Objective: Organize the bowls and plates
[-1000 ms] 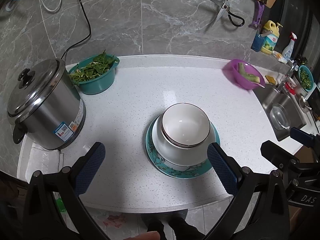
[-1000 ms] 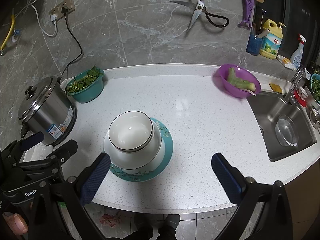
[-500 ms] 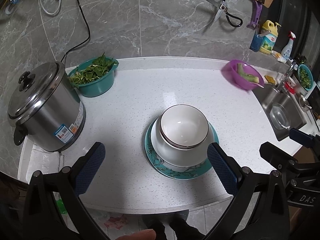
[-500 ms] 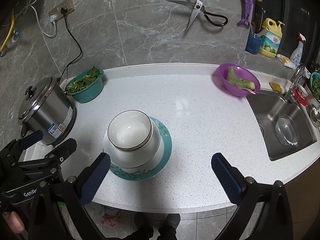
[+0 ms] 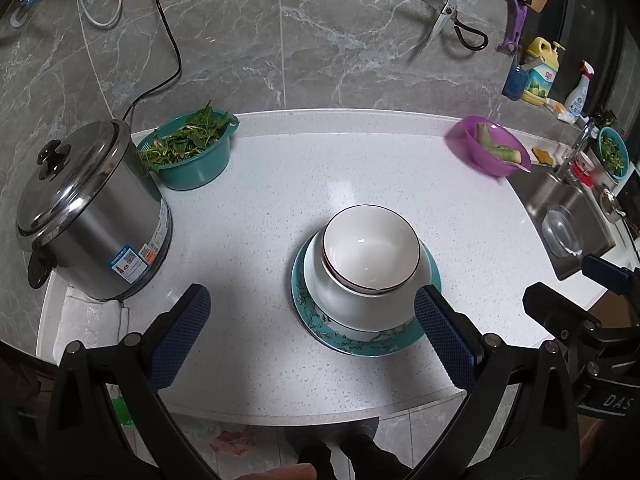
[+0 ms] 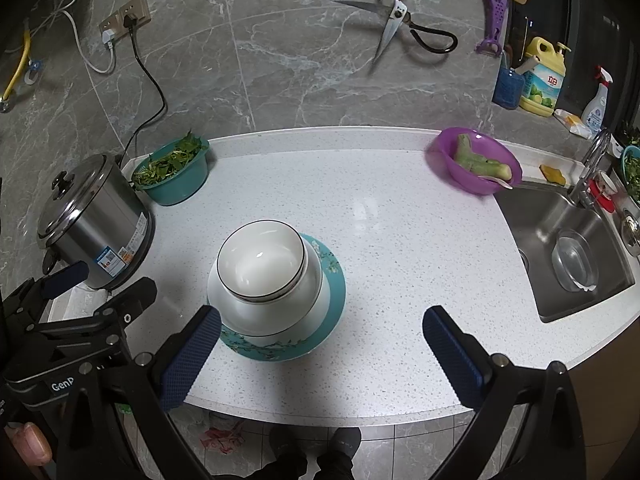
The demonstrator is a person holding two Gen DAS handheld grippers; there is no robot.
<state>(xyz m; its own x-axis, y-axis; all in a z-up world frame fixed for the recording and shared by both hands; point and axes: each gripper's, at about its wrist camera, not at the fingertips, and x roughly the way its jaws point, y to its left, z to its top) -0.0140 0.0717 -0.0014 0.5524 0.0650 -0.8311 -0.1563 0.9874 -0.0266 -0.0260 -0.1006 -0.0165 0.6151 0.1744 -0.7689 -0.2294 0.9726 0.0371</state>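
Left hand-held gripper [image 5: 312,336]: fingers spread wide, grasping nothing, held back at the tabletop's near edge just short of the stack.
Right hand-held gripper [image 6: 320,348]: likewise released and empty, beside its partner.
Stack: white bowls [image 5: 370,256] nested rim-up on a white plate [image 6: 320,296], that on a teal floral plate [image 5: 360,344], largest lowest so the pile sits steady.
Tabletop [image 5: 320,176]: stack near the front middle; rice cooker [image 5: 88,216] well left of it, sink [image 6: 568,248] well right.
Status: sorting appears complete.
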